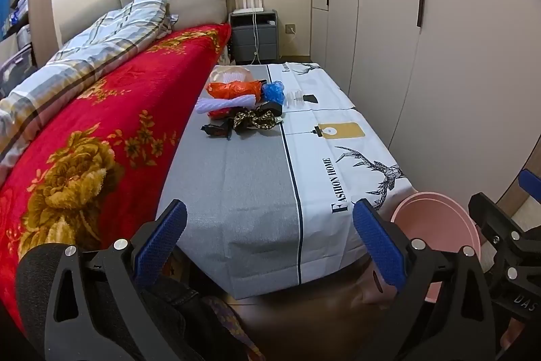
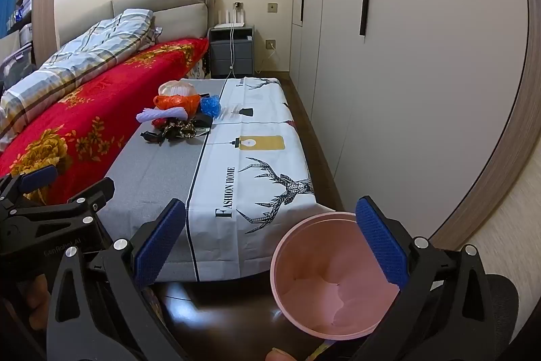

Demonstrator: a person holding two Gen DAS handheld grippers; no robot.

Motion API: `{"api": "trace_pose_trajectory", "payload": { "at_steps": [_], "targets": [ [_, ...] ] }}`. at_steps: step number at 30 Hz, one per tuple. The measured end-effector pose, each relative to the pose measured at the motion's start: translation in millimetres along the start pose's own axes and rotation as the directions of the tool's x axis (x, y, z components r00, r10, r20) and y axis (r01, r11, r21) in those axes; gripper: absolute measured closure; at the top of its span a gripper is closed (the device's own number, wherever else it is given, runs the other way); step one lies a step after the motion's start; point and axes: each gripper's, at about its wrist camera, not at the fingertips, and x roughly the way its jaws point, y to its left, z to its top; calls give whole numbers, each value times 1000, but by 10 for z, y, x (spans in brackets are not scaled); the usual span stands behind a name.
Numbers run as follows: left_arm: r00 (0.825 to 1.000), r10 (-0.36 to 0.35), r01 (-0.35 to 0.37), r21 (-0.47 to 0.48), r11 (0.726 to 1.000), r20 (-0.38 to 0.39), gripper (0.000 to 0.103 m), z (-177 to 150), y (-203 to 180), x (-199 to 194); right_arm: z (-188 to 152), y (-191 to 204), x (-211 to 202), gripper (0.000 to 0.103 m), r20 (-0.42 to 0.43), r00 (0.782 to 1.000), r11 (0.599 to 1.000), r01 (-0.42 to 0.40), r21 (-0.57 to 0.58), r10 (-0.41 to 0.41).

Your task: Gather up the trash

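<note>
Trash pile of crumpled orange, blue and black wrappers (image 1: pixel 241 105) is sitting far down the cloth-covered table (image 1: pixel 236 192); pink plastic bin (image 2: pixel 324 273) is waiting near-right. Left gripper (image 1: pixel 270 237) and right gripper (image 2: pixel 270 237) are both hanging released, empty. Looks like the start, reaching far is coming next.

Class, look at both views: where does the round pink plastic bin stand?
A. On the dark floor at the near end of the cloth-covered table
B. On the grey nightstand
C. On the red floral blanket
A: the round pink plastic bin stands on the dark floor, beside the cloth-covered table.
</note>
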Motion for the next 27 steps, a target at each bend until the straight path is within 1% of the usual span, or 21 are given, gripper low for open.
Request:
{"api": "trace_pose_trajectory", "payload": {
  "at_steps": [11,27],
  "targets": [
    [1000,3,-3,-1,1000,5,7,-12,16,21,33,23,-19,5,-2,1000,1000,0,-2,0],
    [1000,1,-1,-10,1000,6,7,-3,12,32,-9,29,18,5,-3,1000,1000,3,-5,-3]
  ]
}}
